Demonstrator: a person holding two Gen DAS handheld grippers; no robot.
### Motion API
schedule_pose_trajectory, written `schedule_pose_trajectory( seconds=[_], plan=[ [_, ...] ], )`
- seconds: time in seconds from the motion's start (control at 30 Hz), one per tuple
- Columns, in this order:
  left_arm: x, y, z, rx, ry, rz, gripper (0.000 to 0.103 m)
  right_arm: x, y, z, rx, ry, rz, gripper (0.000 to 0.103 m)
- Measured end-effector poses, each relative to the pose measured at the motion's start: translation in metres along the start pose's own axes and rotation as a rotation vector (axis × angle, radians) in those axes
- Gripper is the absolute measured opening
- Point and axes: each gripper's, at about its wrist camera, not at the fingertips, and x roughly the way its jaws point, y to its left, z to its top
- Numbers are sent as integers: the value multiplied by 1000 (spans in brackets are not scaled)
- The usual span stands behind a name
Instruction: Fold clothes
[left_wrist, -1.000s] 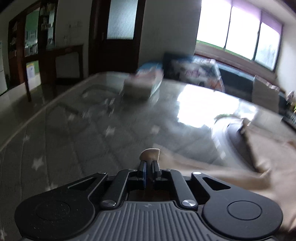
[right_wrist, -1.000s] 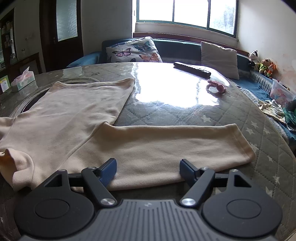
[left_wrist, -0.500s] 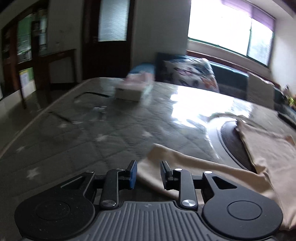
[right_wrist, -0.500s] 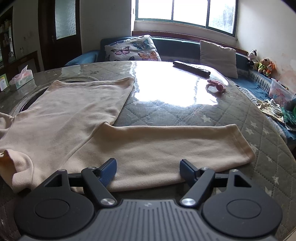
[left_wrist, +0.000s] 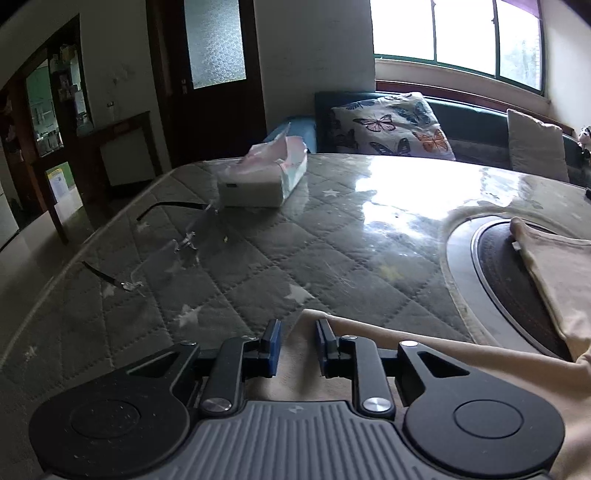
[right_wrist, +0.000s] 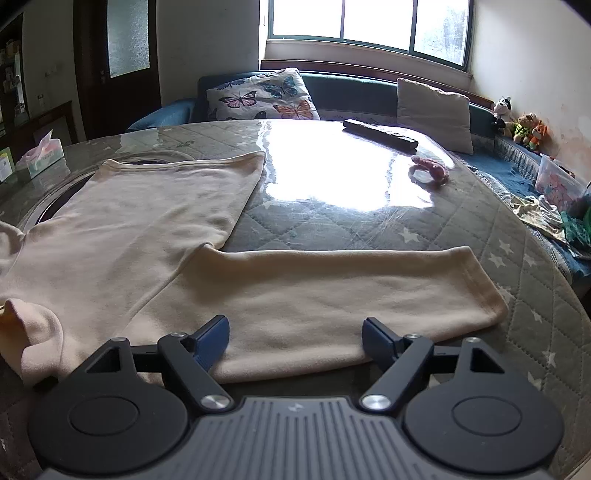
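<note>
At a quilted, star-print table (right_wrist: 517, 258) under a glossy clear cover, I hold my left gripper (left_wrist: 297, 341) with its jaws a little apart over a corner of the cream top (right_wrist: 155, 206), gripping nothing; my right gripper (right_wrist: 295, 334) stands wide open and empty just above the near edge of the sleeve (right_wrist: 332, 291). The garment lies flat, one sleeve stretched toward the right, the hem reaching the table's inset round plate (left_wrist: 495, 273). I judge the risks plain: a shallow pinch could slip on the slick cover and drag the cloth into wrinkles, and a wide left sweep could knock the rimless glasses (left_wrist: 173, 240) or the tissue box (left_wrist: 264, 181).
</note>
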Motion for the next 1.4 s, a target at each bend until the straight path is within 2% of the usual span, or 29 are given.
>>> schedule_pose_trajectory(
  seconds=[0.1,0.17,0.23,0.3,0.37,0.47,0.6,0.8,0.93,1.03,1.2,1.33,1.4],
  plan=[
    [-16,0,-2,-7,-19,-7,24,-6,5,3,-37,-13,-3,81],
    [-27,-5,-1,-8,-25,-28,28,-12,8,6,-60,-32,3,81],
    [-42,-14,-5,7,-36,-89,35,-18,14,10,-76,-50,19,81],
    [-57,-30,-10,62,-48,-140,37,-23,23,15,-101,-69,47,81],
    [-68,-47,-18,105,-50,-189,40,-27,35,19,-133,-84,86,81],
    [-77,-67,-30,150,-34,-255,41,-28,55,27,-180,-93,163,81],
    [-81,-87,-43,211,-16,-288,41,-25,87,35,-269,-98,259,81],
    [-85,-88,-58,262,-24,-243,44,-14,124,37,-365,-74,360,81],
    [-82,-74,-59,242,-17,-201,44,-11,145,28,-443,-34,428,81],
    [-83,-61,-58,208,-9,-175,44,-9,157,14,-514,-1,445,81],
    [-85,-37,-51,85,-3,-154,44,-24,158,15,-542,-34,443,81],
    [-72,-18,-43,-40,29,-104,44,-30,159,28,-513,-83,459,81],
    [-64,-8,-41,-105,41,-83,44,-26,165,30,-514,-80,473,81]
  ],
)
